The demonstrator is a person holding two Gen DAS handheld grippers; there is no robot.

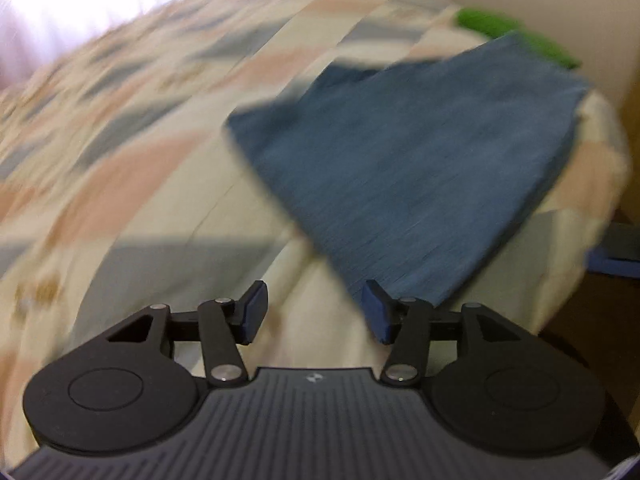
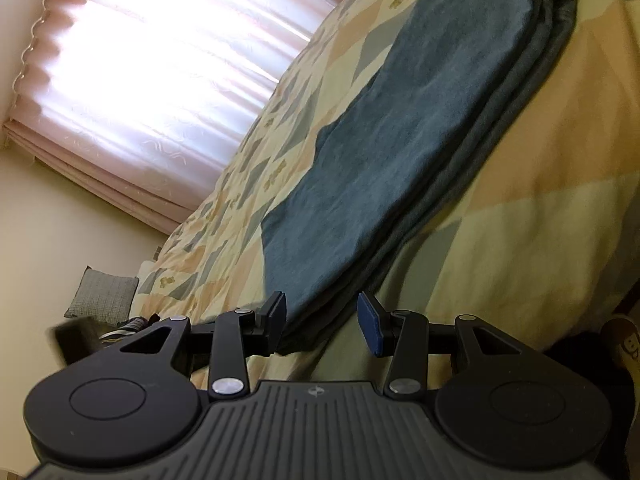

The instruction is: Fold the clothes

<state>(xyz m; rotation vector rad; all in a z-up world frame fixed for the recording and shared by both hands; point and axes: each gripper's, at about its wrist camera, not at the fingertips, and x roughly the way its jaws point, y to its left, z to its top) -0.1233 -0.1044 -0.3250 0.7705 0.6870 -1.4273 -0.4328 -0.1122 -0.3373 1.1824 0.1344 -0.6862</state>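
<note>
1. The left tongs (image 1: pixel 316 312) stood spread and empty above the bed (image 1: pixel 140 184), their blue-padded fingertips (image 1: pixel 256 308) wide apart, the right pad just at the near corner of the folded blue garment (image 1: pixel 412 168).
2. The right tongs (image 2: pixel 322 322) were likewise spread, holding nothing, with the near end of the blue garment (image 2: pixel 400 140) lying between and just beyond their fingers (image 2: pixel 370 324).
3. A small emblem sat on each gripper body; no readable writing showed in either view.
4. The garment lay folded in a stack of layers on the patchwork quilt (image 2: pixel 560 184) of cream, peach and grey, near the bed's edge in the left wrist view, which was motion-blurred.
5. A green cloth (image 1: pixel 516 36) lay just behind the garment's far corner.
6. Beyond the bed, bright light came through pink curtains (image 2: pixel 160 72); a grey cushion (image 2: pixel 106 296) sat low beside the bed.
</note>
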